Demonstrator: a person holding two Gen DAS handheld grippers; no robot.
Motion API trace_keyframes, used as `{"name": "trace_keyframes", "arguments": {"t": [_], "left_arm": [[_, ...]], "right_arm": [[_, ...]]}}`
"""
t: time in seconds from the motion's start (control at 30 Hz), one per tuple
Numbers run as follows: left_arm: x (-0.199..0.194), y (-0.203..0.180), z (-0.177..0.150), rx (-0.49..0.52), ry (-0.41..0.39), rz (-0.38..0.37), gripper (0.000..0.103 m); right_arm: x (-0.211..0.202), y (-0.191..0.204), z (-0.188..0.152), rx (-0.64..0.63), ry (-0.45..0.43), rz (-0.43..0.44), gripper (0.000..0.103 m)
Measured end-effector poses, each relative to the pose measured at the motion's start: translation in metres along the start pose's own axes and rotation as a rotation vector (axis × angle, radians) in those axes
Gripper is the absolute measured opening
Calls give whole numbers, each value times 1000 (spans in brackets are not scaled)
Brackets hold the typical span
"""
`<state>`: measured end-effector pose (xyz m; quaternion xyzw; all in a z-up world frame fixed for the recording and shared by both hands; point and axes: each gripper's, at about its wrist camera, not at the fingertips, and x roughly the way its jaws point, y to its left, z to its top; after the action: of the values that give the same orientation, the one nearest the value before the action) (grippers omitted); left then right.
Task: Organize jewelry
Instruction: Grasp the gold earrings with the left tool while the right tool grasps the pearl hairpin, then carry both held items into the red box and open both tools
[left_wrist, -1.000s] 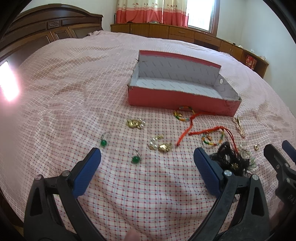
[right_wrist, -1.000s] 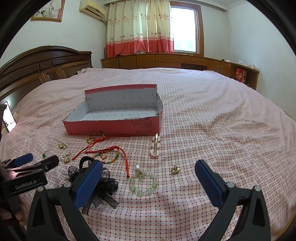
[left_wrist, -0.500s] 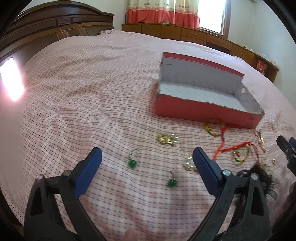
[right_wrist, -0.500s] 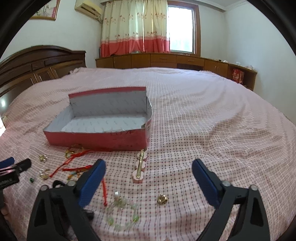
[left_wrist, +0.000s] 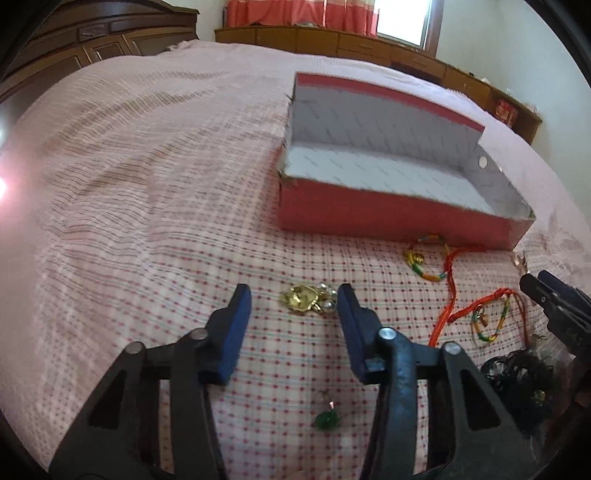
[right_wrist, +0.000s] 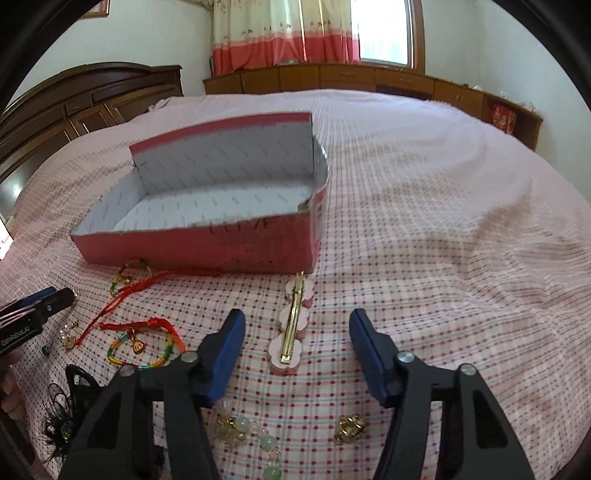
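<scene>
My left gripper (left_wrist: 291, 299) is low over the checked bedspread. Its jaws are closing around a gold earring cluster (left_wrist: 303, 297) that lies between the blue pads; a gap remains on the left side. My right gripper (right_wrist: 297, 325) is also closing, with a pink flower hair clip (right_wrist: 291, 328) lying between its pads, untouched on both sides. The open red box (left_wrist: 388, 218) (right_wrist: 207, 247) stands just beyond both, with nothing inside. A green earring (left_wrist: 327, 419) lies under the left gripper's fingers.
Colourful cord bracelets (left_wrist: 487, 325) (right_wrist: 140, 347) and a red cord lie before the box. A black hair piece (right_wrist: 70, 406) sits lower left, with a jade bead bracelet (right_wrist: 251, 435) and a gold piece (right_wrist: 351, 428) near the right gripper. A wooden headboard and cabinets line the bed.
Both grippers moved forward and down toward the bed and their jaws narrowed. The left now straddles the gold earrings, and the right straddles the hair clip.
</scene>
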<state>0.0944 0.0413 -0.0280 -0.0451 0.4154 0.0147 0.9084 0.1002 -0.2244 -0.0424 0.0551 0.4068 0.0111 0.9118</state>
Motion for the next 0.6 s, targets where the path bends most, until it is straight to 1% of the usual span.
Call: {"name": "trace_keyframes", "arguments": {"t": [0.03,0.13,0.17,0.2,0.23,0.27,0.3,0.37,0.43,0.47,0.6], "left_arm": [[1,0,-1,1,3,1,36],[6,-2,-2,0,6,1,35],[7,-3,-2,-2,5,0,33],[8,-3,-2,-2,5,-1,29],[9,-4,-1,0,4,-2,25],[9,-5,-1,2,4,-4,19],[9,-6,-1,4,2,-6,18],[8,-7,-1,6,-3,-14,17],[6,-5,-1,6,-6,-24,13],[4,-5,-2,6,-9,-28,11],[-5,-5,-5,6,-18,-43,11]], "right_arm": [[2,0,-1,2,6,3,55],[6,-1,-2,9,12,11,53],[7,-1,-3,9,15,16,51],[8,-1,-3,10,20,19,50],[9,-1,-3,10,22,22,45],[10,-2,-3,12,25,25,40],[10,-2,-3,14,26,27,38],[10,-3,-2,18,29,34,28],[11,-5,-2,24,29,36,20],[10,-6,-2,30,26,41,20],[1,-11,-3,45,6,56,20]]}}
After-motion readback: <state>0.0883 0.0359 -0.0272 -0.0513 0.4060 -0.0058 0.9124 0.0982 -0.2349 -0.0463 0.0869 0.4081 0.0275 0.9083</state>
